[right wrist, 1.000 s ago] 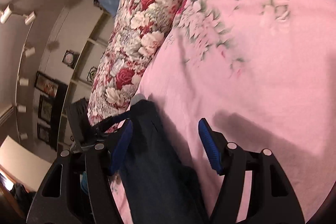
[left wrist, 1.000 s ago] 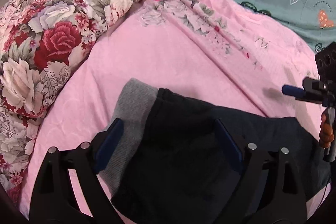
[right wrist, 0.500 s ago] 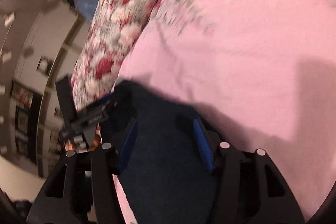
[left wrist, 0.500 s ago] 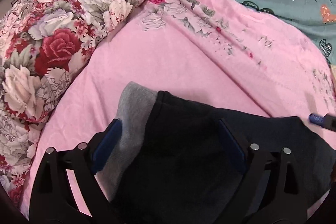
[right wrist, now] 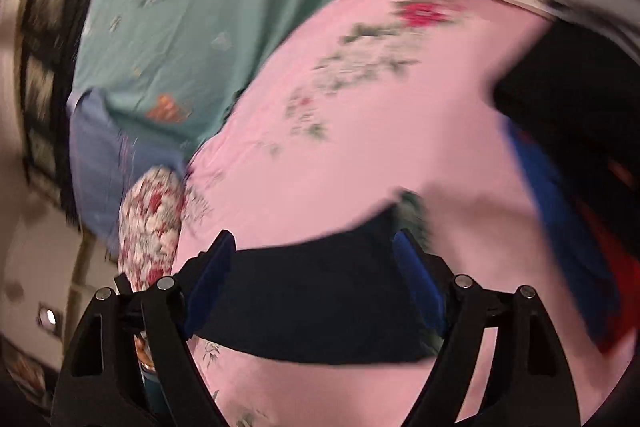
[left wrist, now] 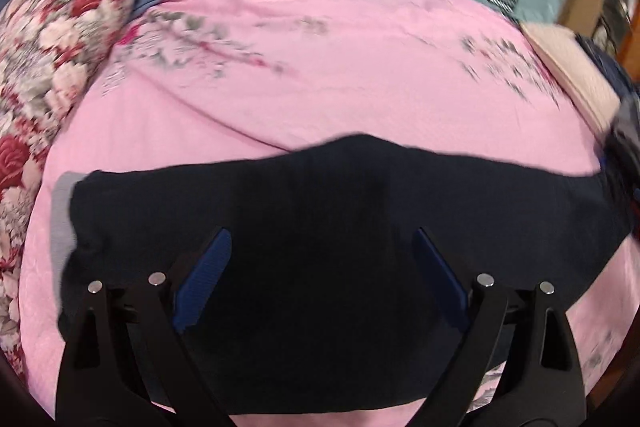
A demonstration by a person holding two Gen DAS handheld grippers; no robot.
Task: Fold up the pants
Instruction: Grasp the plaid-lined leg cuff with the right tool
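Pants (left wrist: 340, 223) fill the near half of the left wrist view, a dark navy bundle lying flat across the pink floral bedsheet (left wrist: 360, 75), with a grey band (left wrist: 60, 215) showing at its left end. It looks already folded to a short, wide shape; I judge the task well along, with perhaps one more fold or a tidy-up left. The left tool (left wrist: 322, 279) stands wide above the fabric, holding nothing. A rose-print pillow (left wrist: 44, 55) lies far left. No readable writing or label.

Right wrist view, badly blurred: the right tool (right wrist: 312, 275) is also wide apart, the pants' edge (right wrist: 312, 311) between its fingers but not pinched. The teal cartoon-print cover (right wrist: 188, 7) bears marks too smeared to read.
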